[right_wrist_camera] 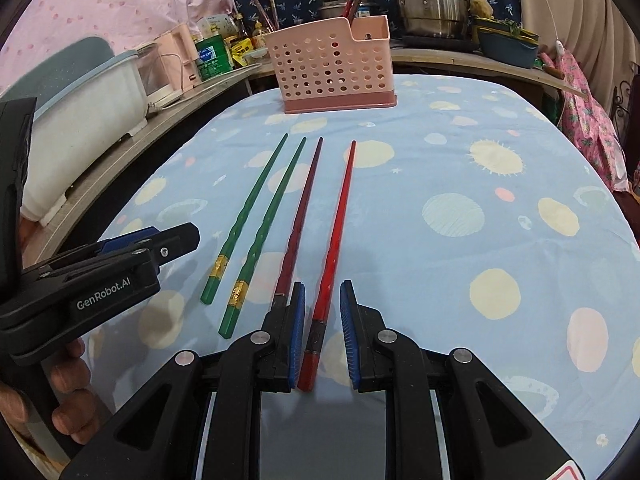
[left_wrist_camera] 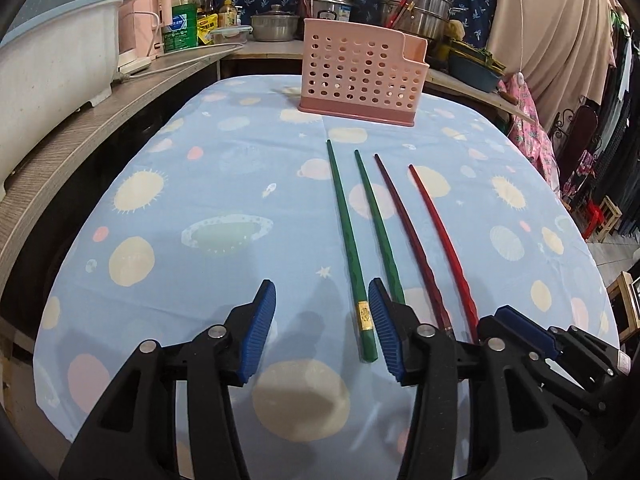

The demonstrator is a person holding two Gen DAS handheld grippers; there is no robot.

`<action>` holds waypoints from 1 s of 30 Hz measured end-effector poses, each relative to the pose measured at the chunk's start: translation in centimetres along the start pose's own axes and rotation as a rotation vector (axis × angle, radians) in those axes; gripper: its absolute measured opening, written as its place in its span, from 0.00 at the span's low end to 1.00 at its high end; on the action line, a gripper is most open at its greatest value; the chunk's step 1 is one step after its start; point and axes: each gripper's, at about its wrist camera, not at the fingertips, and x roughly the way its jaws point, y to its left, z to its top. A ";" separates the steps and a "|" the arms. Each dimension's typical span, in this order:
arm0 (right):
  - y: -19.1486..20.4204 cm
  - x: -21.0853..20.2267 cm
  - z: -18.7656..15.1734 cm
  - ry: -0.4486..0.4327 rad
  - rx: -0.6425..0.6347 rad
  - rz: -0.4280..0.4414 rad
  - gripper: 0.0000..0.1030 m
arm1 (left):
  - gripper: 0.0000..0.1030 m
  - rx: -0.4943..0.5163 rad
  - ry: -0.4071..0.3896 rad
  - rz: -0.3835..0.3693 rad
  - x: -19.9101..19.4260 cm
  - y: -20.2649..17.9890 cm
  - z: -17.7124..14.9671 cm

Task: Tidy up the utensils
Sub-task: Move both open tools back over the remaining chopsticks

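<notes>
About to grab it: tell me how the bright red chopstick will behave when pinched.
The red chopstick looks straight and rigid, so probably no flex. Held at the butt end between the right gripper pads, its long tip may droop. Glossy finish suggests slippage.

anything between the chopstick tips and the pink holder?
No. Only bare tablecloth lies between the tips of the four chopsticks and the pink holder. Both wrist views show the gap; the right wrist view shows it most clearly.
</notes>
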 end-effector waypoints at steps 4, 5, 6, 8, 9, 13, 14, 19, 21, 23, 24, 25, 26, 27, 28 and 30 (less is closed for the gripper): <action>0.1 0.3 -0.3 0.010 -0.001 0.000 0.18 | 0.46 0.002 0.013 0.000 0.3 0.0 -0.3; 0.1 0.3 -0.4 0.012 0.001 -0.002 0.18 | 0.46 0.002 0.018 0.001 0.3 0.0 -0.4; 0.1 0.4 -0.5 0.016 0.002 -0.003 0.18 | 0.46 0.002 0.021 0.001 0.4 0.0 -0.5; 0.0 0.6 -0.7 0.023 0.005 -0.004 0.18 | 0.46 0.007 0.026 0.002 0.5 -0.1 -0.6; 0.0 0.6 -0.8 0.018 0.005 -0.005 0.17 | 0.46 0.008 0.027 0.001 0.5 -0.1 -0.7; 0.0 0.6 -1.0 0.011 0.003 -0.015 0.14 | 0.46 0.016 0.028 -0.003 0.5 -0.4 -0.8; -0.1 0.6 -1.0 0.010 0.004 -0.015 0.13 | 0.46 0.019 0.028 -0.003 0.5 -0.5 -0.8; -0.2 0.6 -1.1 0.003 -0.006 -0.032 0.09 | 0.46 0.030 0.032 -0.008 0.6 -0.9 -0.9; -0.2 0.6 -1.1 0.001 -0.005 -0.031 0.08 | 0.46 0.034 0.036 -0.009 0.8 -1.0 -1.0; -0.3 0.6 -1.1 -0.001 -0.007 -0.033 0.08 | 0.46 0.036 0.039 -0.011 0.9 -1.2 -1.1; -0.2 0.6 -1.1 -0.002 -0.008 -0.034 0.08 | 0.46 0.038 0.040 -0.012 0.9 -1.2 -1.2; -0.2 0.6 -1.1 -0.003 -0.009 -0.035 0.08 | 0.46 0.039 0.043 -0.015 1.0 -1.3 -1.2; -0.2 0.6 -1.2 -0.004 -0.008 -0.035 0.08 | 0.46 0.039 0.045 -0.016 1.1 -1.3 -1.3; -0.3 0.6 -1.2 -0.003 -0.008 -0.034 0.08 | 0.46 0.039 0.047 -0.017 1.2 -1.4 -1.3; -0.2 0.6 -1.2 -0.003 -0.008 -0.034 0.08 | 0.46 0.039 0.051 -0.016 1.3 -1.4 -1.4; -0.2 0.6 -1.2 -0.003 -0.007 -0.033 0.08 | 0.46 0.038 0.055 -0.013 1.5 -1.4 -1.5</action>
